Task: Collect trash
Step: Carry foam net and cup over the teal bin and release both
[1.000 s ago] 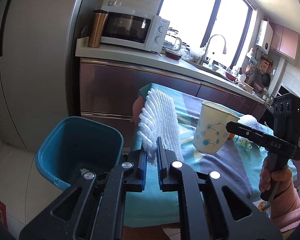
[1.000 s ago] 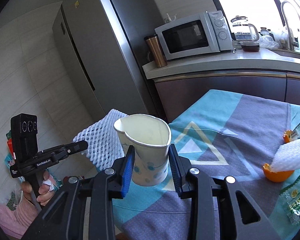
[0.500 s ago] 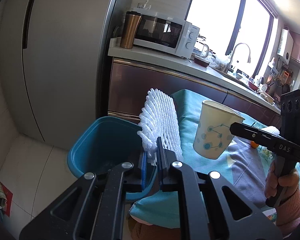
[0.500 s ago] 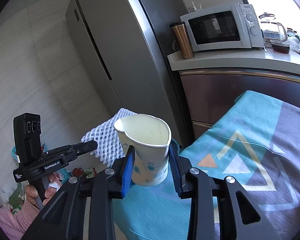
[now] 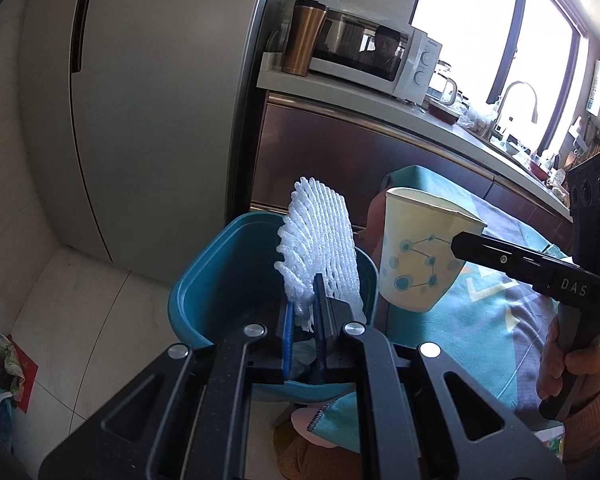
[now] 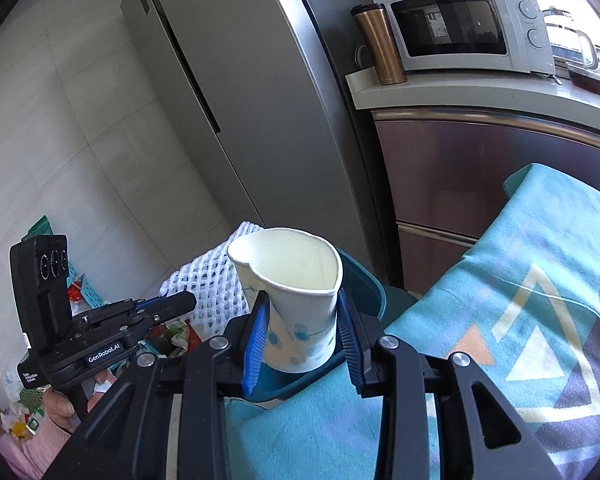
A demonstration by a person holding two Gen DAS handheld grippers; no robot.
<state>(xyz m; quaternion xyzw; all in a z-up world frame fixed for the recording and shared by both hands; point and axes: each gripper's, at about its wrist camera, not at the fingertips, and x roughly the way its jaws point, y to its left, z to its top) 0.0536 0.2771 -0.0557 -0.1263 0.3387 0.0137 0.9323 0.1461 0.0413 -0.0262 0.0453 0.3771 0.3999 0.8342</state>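
Trash in two pieces is held above a teal plastic bin [image 5: 204, 276] that stands on the floor beside a table covered in a teal and grey patterned cloth [image 6: 540, 300]. A white foam fruit net [image 5: 320, 240] is pinched at its lower edge by the left gripper [image 5: 303, 320], whose jaws are almost closed on it; the net is judged to be light, soft and springy, so a hold at the edge is enough. A white paper cup printed with blue dots [image 6: 296, 300] is clamped across its lower body by the right gripper [image 6: 303, 340], jaws part open around it; the rim is already bent to a point, so the cup is judged thin and easily crushed, best held low where the base stiffens it. Both pieces are seen over or just beside the bin's mouth. Behind stand a tall grey refrigerator [image 5: 140, 100], a white microwave [image 6: 460, 28] and a copper tumbler [image 6: 380, 44]. Nothing is seen blocking the drop.
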